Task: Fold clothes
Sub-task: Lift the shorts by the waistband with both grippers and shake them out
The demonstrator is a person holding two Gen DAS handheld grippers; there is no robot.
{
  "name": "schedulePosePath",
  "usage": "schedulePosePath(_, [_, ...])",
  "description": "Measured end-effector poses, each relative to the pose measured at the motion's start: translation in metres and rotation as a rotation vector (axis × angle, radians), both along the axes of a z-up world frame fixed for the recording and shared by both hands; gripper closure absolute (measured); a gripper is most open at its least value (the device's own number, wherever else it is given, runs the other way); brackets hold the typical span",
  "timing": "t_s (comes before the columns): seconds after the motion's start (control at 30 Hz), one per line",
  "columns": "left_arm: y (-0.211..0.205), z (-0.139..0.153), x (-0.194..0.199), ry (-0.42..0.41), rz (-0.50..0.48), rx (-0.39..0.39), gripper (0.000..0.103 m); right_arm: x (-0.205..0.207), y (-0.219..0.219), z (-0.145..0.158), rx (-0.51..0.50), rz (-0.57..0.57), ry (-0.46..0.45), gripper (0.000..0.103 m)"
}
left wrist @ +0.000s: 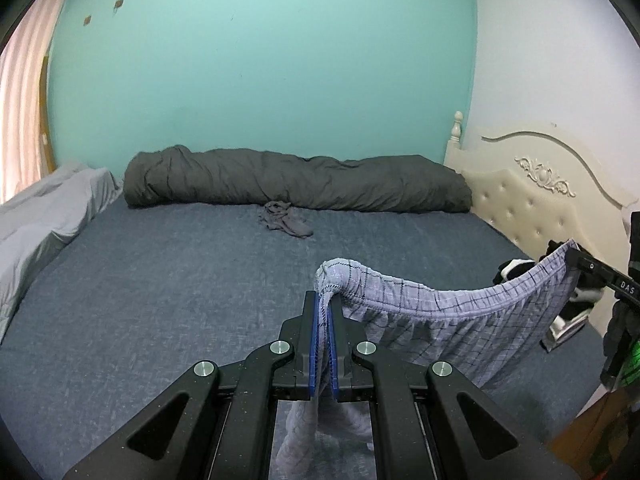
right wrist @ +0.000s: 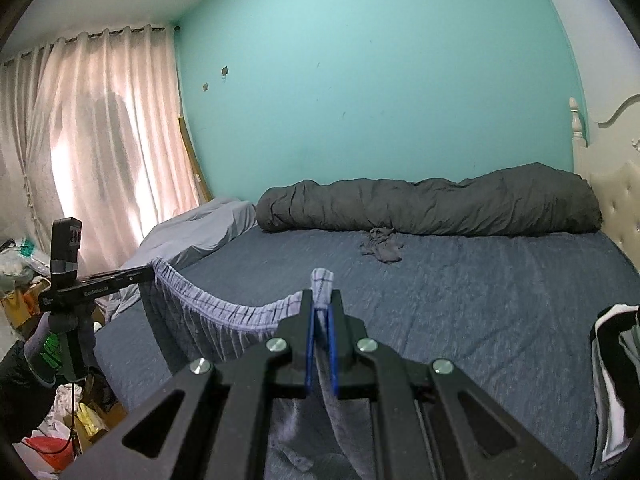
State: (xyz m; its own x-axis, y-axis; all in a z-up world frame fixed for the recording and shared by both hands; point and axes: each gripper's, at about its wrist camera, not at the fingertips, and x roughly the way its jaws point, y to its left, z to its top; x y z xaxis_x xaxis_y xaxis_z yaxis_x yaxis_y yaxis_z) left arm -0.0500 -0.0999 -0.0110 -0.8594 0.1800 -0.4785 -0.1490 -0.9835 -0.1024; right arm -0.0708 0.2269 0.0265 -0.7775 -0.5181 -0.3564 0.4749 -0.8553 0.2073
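Currently the checked shorts point(left wrist: 440, 316) hang in the air above the bed point(left wrist: 180, 280), stretched by the gathered waistband between the two tools. To do this step well, keep both hands level with each other and hold the waistband lightly taut, so that the legs drop straight and the cloth sheds its twists before it is lowered. Judged from the sag in the middle of the band, a little more spread between the hands would flatten the garment; too much would likely drag cloth out of a pinch. Lower the hem first onto the bare blue sheet in front, well clear of the crumpled grey garment point(left wrist: 286, 220) near the rolled dark duvet point(left wrist: 296, 184), and lay the body down after it. The left tongs point(left wrist: 325, 300) are pressed together, with one end of the waistband pinched between the blue pads point(left wrist: 316, 344); a tuft of cloth rises above the tips and the rest trails down below the tool. The right tongs point(right wrist: 320, 300) are likewise pressed together on the opposite end of the band, with a small tuft above the tips. Each tool appears at the edge of the other's view, holding its end of the band. A black-and-white garment point(right wrist: 612, 380) lies at the right edge of the bed, apart from the shorts.
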Motion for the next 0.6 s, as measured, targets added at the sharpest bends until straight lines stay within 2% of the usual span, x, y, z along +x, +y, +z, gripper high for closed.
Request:
schedulePosePath(0.13, [0.007, -0.008, 0.007, -0.003, 0.003, -0.012, 0.099, 0.005, 0.0, -0.007, 0.005, -0.002, -0.012, 0.098])
schedulePosePath(0.27, [0.012, -0.027, -0.006, -0.045, 0.005, -0.015, 0.099, -0.004, -0.002, -0.021, 0.015, -0.017, -0.039, 0.098])
schedulePosePath(0.43, [0.011, -0.068, -0.05, -0.128, 0.026, -0.019, 0.099, -0.041, -0.002, -0.059, 0.028, -0.044, -0.111, 0.098])
schedulePosePath(0.6, [0.011, -0.124, -0.106, -0.207, 0.045, -0.021, 0.099, -0.097, -0.002, -0.116, 0.076, -0.077, -0.2, 0.098])
